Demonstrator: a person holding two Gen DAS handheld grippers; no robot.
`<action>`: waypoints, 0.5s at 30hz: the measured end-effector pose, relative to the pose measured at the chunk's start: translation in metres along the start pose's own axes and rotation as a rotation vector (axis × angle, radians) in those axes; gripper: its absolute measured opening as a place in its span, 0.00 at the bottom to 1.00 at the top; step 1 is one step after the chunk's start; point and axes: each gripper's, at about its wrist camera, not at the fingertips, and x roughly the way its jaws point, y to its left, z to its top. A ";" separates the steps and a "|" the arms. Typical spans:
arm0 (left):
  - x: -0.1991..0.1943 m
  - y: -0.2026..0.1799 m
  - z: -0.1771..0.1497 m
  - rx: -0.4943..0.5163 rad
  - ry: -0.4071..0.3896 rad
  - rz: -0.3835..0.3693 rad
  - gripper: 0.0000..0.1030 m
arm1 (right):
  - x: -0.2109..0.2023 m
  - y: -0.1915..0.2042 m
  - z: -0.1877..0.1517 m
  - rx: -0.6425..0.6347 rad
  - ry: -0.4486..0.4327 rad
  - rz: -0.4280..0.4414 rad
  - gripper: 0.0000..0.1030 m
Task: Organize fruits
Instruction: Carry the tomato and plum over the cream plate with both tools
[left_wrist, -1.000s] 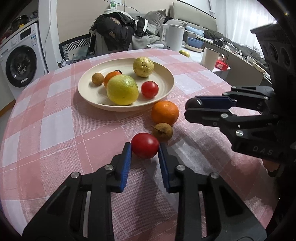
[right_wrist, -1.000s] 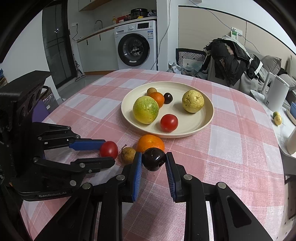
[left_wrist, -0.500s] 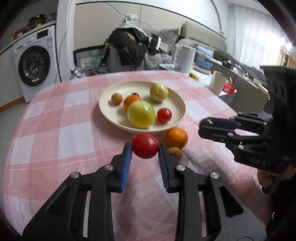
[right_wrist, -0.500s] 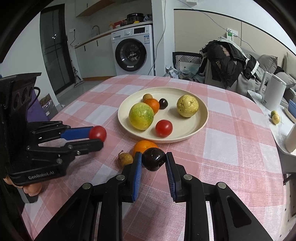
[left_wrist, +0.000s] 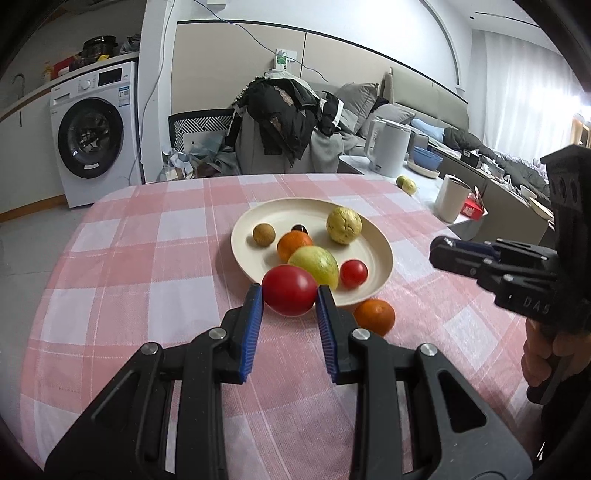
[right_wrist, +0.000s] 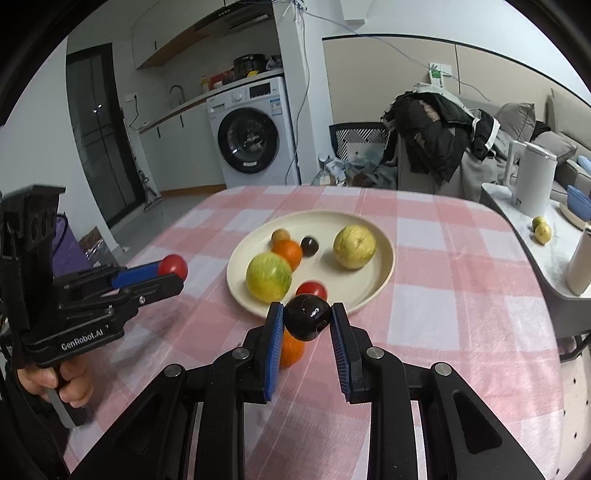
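My left gripper (left_wrist: 290, 295) is shut on a red tomato (left_wrist: 289, 290) and holds it in the air just short of the cream plate (left_wrist: 382, 258). My right gripper (right_wrist: 307, 319) is shut on a dark plum (right_wrist: 307, 321), also lifted before the plate (right_wrist: 384, 269). On the plate lie a green-yellow guava (left_wrist: 316, 264), a pale yellow guava (left_wrist: 343, 225), an orange (left_wrist: 293, 244), a small tomato (left_wrist: 353, 272), a brown longan (left_wrist: 263, 235) and a dark plum (right_wrist: 309, 246). Another orange (left_wrist: 374, 316) rests on the cloth beside the plate. The right gripper (left_wrist: 443, 251) shows at the right of the left wrist view.
The round table wears a pink and white checked cloth (left_wrist: 147, 258). A side counter at right carries a white kettle (right_wrist: 532, 184), a cup (left_wrist: 451, 197) and small limes (right_wrist: 541, 229). A washing machine (left_wrist: 92, 136) and a chair heaped with clothes (left_wrist: 284, 110) stand behind. A hand (right_wrist: 66, 380) grips the left handle.
Both grippers have risen off the cloth with their fruit and come closer to the plate. The small brown fruit by the loose orange has dropped out of sight.
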 end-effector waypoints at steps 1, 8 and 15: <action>0.001 0.001 0.002 -0.002 -0.002 0.003 0.25 | -0.001 -0.001 0.004 0.000 -0.006 -0.003 0.25; 0.012 0.001 0.011 0.001 -0.008 0.031 0.25 | 0.000 -0.008 0.023 0.014 -0.052 -0.003 0.25; 0.028 0.003 0.018 0.003 -0.009 0.048 0.25 | 0.009 -0.015 0.029 0.036 -0.077 0.002 0.25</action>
